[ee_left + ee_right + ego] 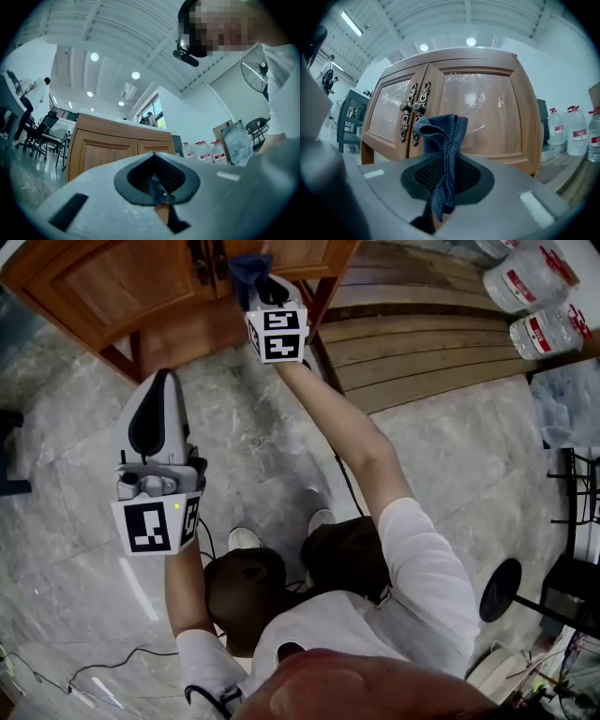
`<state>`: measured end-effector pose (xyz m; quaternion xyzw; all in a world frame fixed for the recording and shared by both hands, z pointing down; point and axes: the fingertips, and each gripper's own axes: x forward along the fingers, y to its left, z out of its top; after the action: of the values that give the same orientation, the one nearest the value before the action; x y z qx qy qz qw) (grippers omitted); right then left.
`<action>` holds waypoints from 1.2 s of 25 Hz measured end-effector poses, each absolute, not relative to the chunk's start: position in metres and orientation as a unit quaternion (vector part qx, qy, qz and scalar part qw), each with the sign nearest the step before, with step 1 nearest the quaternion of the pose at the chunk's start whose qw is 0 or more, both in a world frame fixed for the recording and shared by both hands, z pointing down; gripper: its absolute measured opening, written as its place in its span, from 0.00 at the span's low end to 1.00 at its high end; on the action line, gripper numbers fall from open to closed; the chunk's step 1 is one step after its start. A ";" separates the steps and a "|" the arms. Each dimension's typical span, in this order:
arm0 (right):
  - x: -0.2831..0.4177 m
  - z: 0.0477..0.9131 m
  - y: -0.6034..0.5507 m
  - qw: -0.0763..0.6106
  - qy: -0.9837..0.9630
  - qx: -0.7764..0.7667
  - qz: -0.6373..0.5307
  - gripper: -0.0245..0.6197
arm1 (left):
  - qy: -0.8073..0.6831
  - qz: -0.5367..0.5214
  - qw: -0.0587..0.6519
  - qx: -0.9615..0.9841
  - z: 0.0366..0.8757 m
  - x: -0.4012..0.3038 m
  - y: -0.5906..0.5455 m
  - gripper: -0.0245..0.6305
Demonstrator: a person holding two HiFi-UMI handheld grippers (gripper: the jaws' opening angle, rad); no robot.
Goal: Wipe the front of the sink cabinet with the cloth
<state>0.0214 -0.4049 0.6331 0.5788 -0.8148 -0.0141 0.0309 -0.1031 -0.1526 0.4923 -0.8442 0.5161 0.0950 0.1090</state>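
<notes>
The wooden sink cabinet stands at the top of the head view, its two doors closed. My right gripper is stretched out to the doors' meeting line and is shut on a dark blue cloth. In the right gripper view the cloth sticks up from the right gripper, just short of the right door and the ornate metal handles. My left gripper hangs over the floor left of the cabinet, shut and holding nothing. From the left gripper the cabinet appears farther off.
Wooden planks lie on the marble floor right of the cabinet, with large water bottles on them. A round black fan base stands at the right. A thin cable runs over the floor at lower left. A dark chair leg shows at the left edge.
</notes>
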 end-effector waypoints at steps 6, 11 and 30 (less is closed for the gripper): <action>0.058 0.627 -0.414 0.040 -0.802 0.596 -0.019 0.15 | 0.512 0.090 0.105 -0.848 0.496 -0.100 -0.155 0.04; 0.086 0.628 -0.419 0.053 -0.789 0.612 -0.028 0.15 | 0.506 0.081 0.107 -0.852 0.499 -0.096 -0.154 0.04; 0.230 0.643 -0.426 0.056 -0.705 0.707 0.008 0.15 | 0.503 0.064 0.105 -0.856 0.506 -0.096 -0.153 0.04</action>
<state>0.2300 -0.4262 0.6431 0.7066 -0.7053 0.0083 0.0561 -0.0958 -0.1533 0.5060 -0.8557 0.5026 0.0639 0.1055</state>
